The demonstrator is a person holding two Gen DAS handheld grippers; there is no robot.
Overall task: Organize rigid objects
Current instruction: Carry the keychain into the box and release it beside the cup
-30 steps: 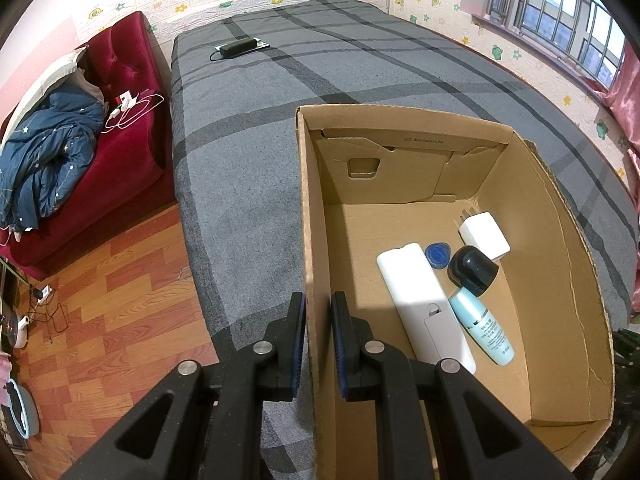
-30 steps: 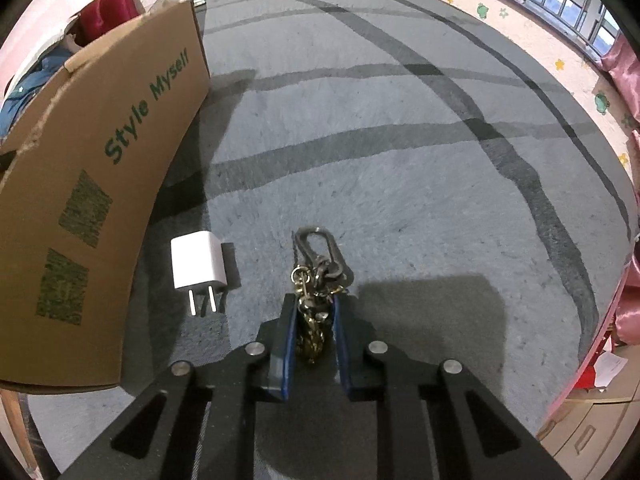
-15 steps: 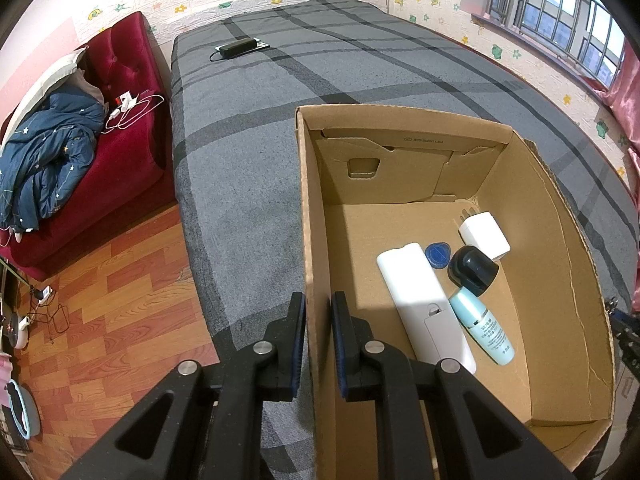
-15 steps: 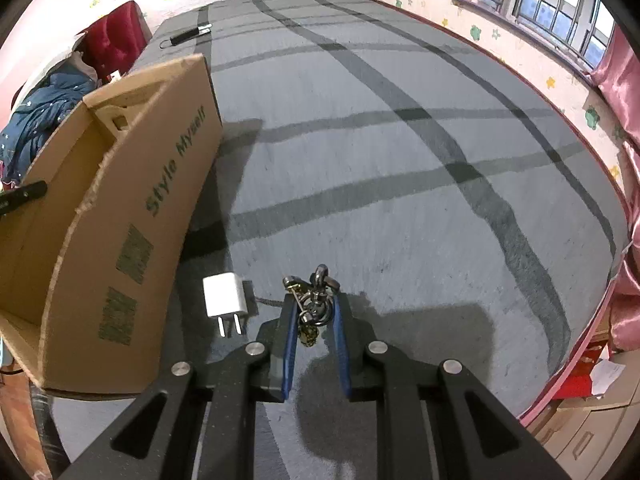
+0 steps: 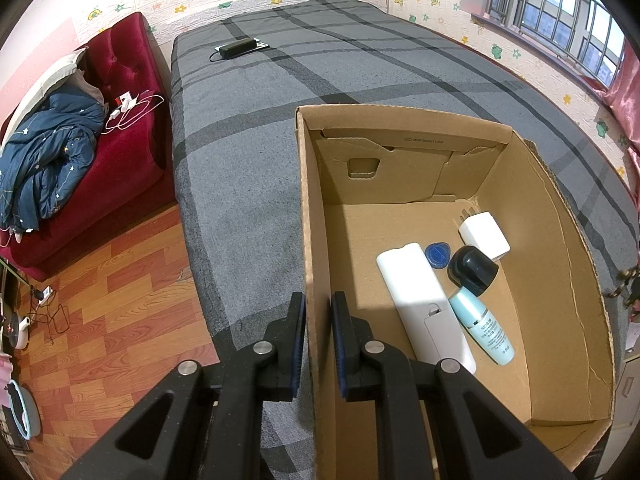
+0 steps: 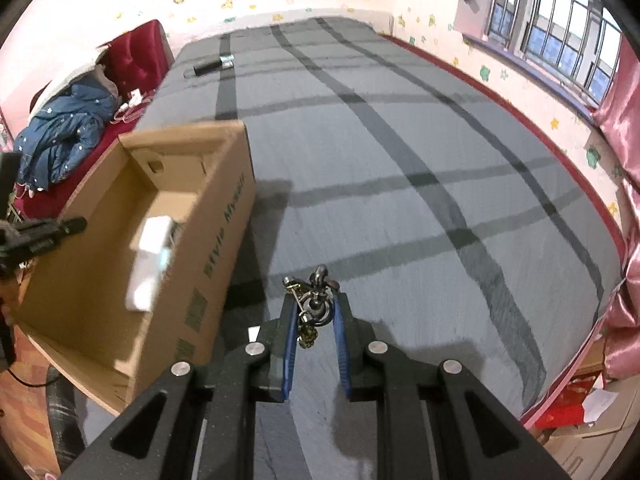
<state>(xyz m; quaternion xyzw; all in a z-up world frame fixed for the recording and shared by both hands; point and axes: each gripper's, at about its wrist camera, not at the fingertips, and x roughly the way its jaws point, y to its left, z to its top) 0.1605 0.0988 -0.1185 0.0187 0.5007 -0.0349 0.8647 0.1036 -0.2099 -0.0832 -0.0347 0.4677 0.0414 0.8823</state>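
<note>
The right gripper (image 6: 314, 312) is clamped on a metal keychain (image 6: 314, 304) of dark rings and a brass-coloured chain, which hangs between its blue pads above the bed. The left gripper (image 5: 318, 320) pinches the left wall of an open brown cardboard box (image 5: 310, 208). Inside the box lie a long white plastic case (image 5: 416, 296), a pale blue bottle with a black cap (image 5: 478, 300), a white charger block (image 5: 484, 234) and a small blue disc (image 5: 438, 254). The box sits on a grey plaid bed cover (image 6: 400, 152); beside the bed stand a red sofa (image 5: 116, 148) and wood-pattern flooring (image 5: 108, 312).
</note>
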